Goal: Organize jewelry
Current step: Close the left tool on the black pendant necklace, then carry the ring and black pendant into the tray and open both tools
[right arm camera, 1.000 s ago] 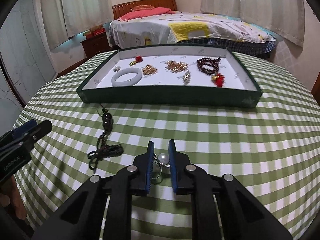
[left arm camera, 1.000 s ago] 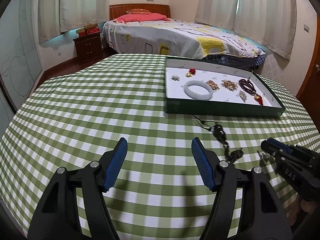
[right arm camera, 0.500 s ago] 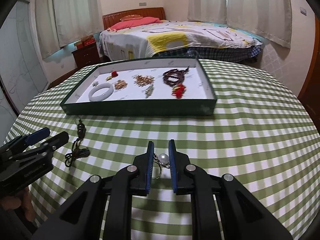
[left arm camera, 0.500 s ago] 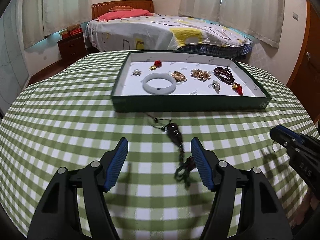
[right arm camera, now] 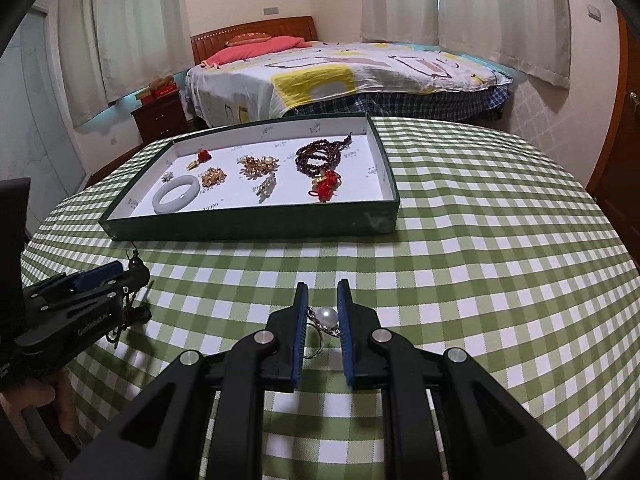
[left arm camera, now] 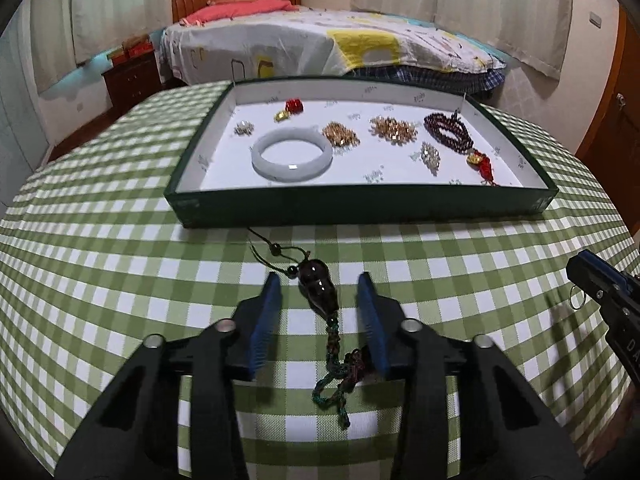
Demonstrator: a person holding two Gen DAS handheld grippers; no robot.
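A dark gourd-shaped pendant (left arm camera: 318, 285) on a braided green cord lies on the checked cloth just before the green tray (left arm camera: 360, 210). My left gripper (left arm camera: 319, 282) straddles it, and its jaws are closing. The blue pads stand a little off the bead on both sides, and the cord's tassel lies by the right pad. From the right wrist view this gripper (right arm camera: 120, 274) is low on the left, over the cord. My right gripper (right arm camera: 322, 286) is shut on a pearl charm (right arm camera: 325, 315) with a small metal ring, held above the cloth. Its tip (left arm camera: 580, 268) shows at the right edge.
The tray (right arm camera: 248, 228) holds a white bangle (left arm camera: 292, 154), a dark red bead string (left arm camera: 448, 130) with a red tassel, and several gold and silver pieces. The round table (right arm camera: 500, 280) drops off at its edges. Behind it are a bed and a nightstand.
My left gripper has come over the pendant and sunk toward it, and its jaws have narrowed around it. The right gripper has shifted sideways with the pearl charm still gripped.
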